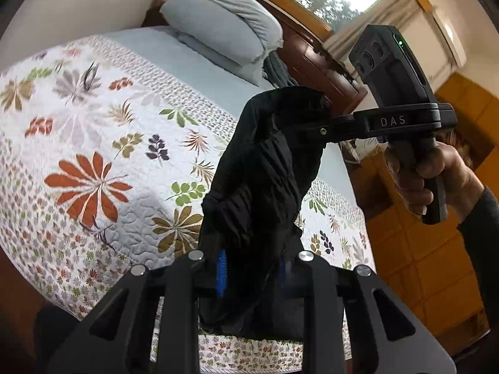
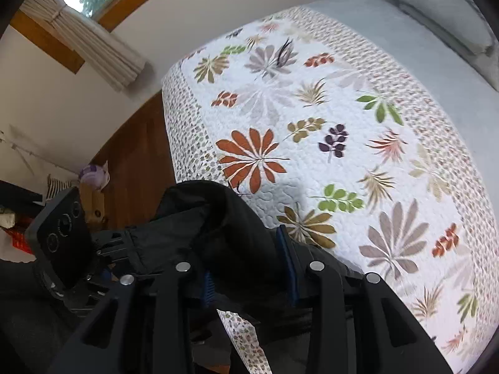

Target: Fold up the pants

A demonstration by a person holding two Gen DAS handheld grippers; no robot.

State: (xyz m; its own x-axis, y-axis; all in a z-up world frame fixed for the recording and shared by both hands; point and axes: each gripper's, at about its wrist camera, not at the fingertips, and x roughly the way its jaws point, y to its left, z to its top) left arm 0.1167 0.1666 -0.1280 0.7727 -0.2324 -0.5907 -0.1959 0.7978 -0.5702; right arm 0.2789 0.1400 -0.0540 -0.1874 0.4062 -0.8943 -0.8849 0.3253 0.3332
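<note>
The black pants (image 1: 262,180) hang bunched in the air above the bed, held between both grippers. My left gripper (image 1: 252,274) is shut on the lower part of the cloth, blue pads pressing it. My right gripper (image 1: 312,106) comes in from the right in the left wrist view and is shut on the upper end of the pants. In the right wrist view the right gripper (image 2: 249,268) grips a thick fold of the black pants (image 2: 212,227), and the left gripper's body (image 2: 62,230) shows at the lower left.
The bed carries a white floral quilt (image 1: 93,155) that also shows in the right wrist view (image 2: 343,143). Grey pillows (image 1: 218,21) lie at the headboard. A dark wooden headboard (image 1: 315,59), orange floor tiles (image 1: 430,249) and a wooden bed frame (image 2: 137,162) border the bed.
</note>
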